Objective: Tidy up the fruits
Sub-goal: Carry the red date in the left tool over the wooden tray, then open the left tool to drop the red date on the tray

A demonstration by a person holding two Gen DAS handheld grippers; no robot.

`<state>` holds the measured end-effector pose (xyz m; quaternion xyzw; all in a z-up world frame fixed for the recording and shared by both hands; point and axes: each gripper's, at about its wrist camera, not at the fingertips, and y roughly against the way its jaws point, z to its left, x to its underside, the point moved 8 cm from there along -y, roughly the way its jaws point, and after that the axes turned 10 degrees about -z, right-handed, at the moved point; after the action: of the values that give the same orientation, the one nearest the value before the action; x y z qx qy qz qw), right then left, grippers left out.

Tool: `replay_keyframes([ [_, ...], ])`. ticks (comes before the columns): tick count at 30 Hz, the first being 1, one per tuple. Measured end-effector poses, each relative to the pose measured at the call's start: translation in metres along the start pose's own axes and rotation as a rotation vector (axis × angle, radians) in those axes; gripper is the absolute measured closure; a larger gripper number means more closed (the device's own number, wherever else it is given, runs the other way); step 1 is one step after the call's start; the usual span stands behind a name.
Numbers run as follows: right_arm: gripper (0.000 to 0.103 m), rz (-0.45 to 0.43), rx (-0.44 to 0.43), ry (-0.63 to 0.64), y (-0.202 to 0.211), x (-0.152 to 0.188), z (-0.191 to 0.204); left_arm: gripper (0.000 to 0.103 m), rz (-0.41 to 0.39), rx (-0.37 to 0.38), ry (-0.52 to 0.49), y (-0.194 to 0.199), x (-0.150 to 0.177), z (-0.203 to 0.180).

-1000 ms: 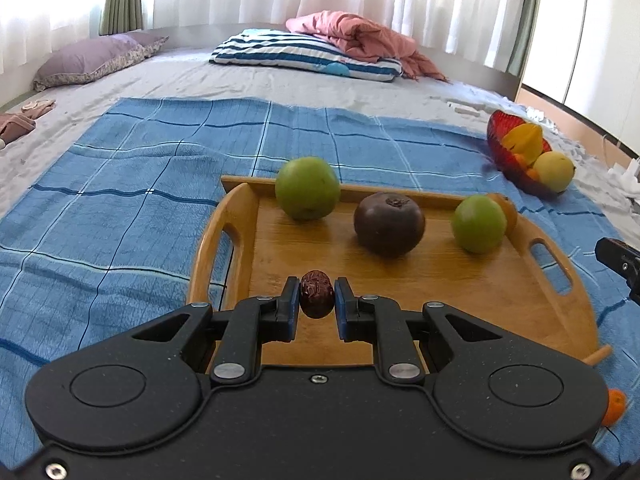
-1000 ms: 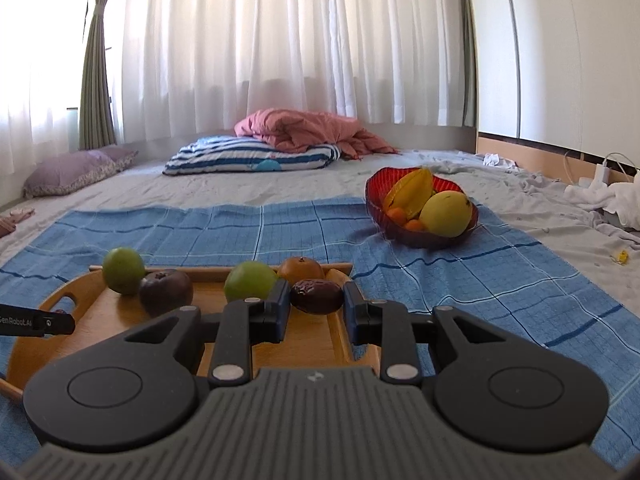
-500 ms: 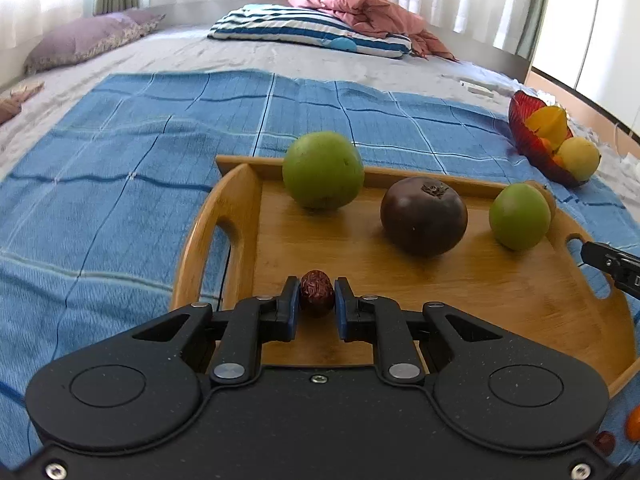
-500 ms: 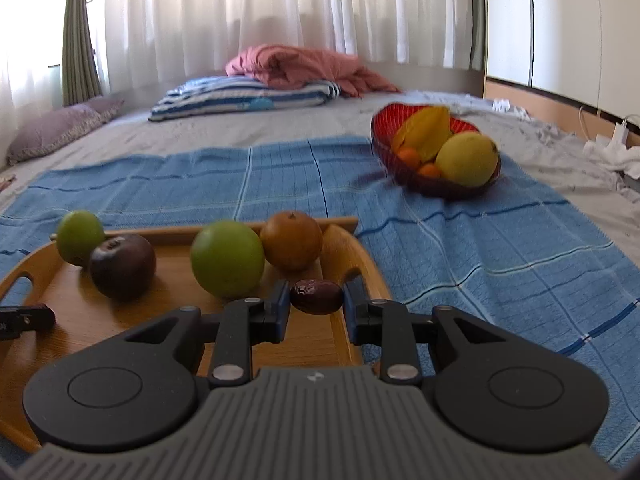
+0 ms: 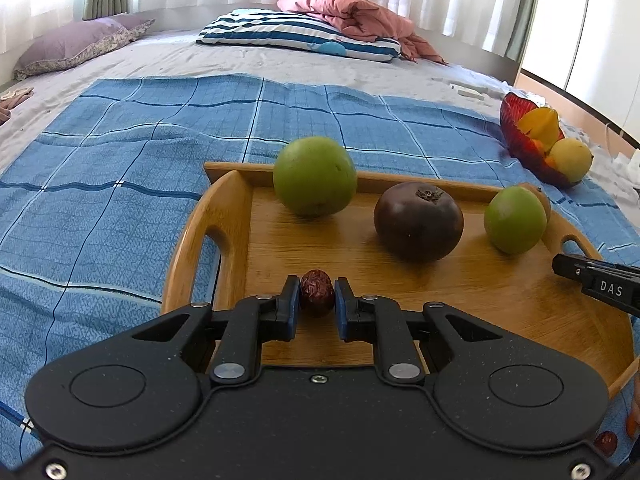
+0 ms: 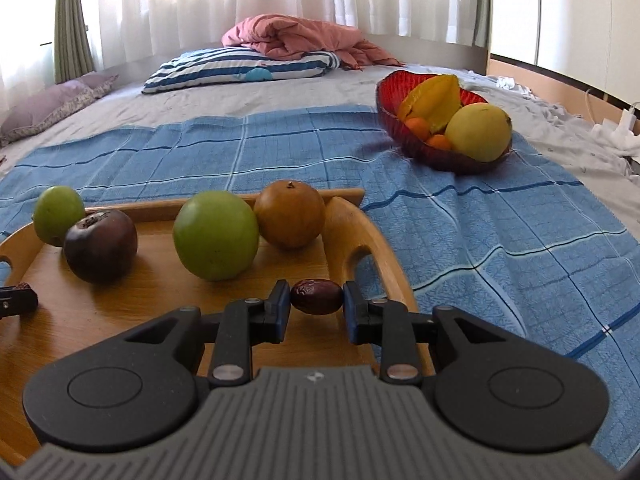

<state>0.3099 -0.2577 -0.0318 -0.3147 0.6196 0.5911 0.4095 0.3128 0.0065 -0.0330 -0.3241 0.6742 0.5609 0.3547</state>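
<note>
A bed [image 5: 280, 60] carries everything, with a blue checked cloth [image 5: 120, 168] spread across its near part. At the bed's far edge lie a striped pillow [image 5: 296, 36] with a pink quilt [image 5: 352, 12] heaped on it, and a purple pillow [image 5: 76, 46] toward the far left corner. A wooden tray [image 5: 200, 232] with cut-out handles sits on the cloth's near edge. Near the cloth's far right corner stands a red glass bowl [image 6: 404, 132] holding a starfruit [image 6: 434, 100], a yellow mango [image 6: 478, 132] and small oranges [image 6: 418, 126].

Along the tray's far edge the fruits stand in a row: a large green fruit [image 5: 315, 176] near the left end, a dark purple fruit [image 5: 418, 221] in the middle, a second green fruit [image 6: 216, 235] beside it, and a brown round fruit [image 6: 290, 214] in the far right corner, just beside that green one.

The left gripper [image 5: 317, 306] hangs over the tray's near left part, its fingers pinching a wrinkled red date [image 5: 317, 293] upright between the blue pads. The right gripper [image 6: 316, 306] hangs over the tray's right end by the handle, its fingers pinching a darker date [image 6: 316, 297] lengthwise. Another date [image 5: 606, 442] lies on the cloth off the tray's near right corner.
</note>
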Motion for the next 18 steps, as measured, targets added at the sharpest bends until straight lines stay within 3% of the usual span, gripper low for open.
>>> replay_keyframes([
  [18,0.071,0.053,-0.02,0.014,-0.0074,0.0036,0.0056,0.085,-0.002,0.002,0.002,0.0003,-0.0001,-0.0004],
])
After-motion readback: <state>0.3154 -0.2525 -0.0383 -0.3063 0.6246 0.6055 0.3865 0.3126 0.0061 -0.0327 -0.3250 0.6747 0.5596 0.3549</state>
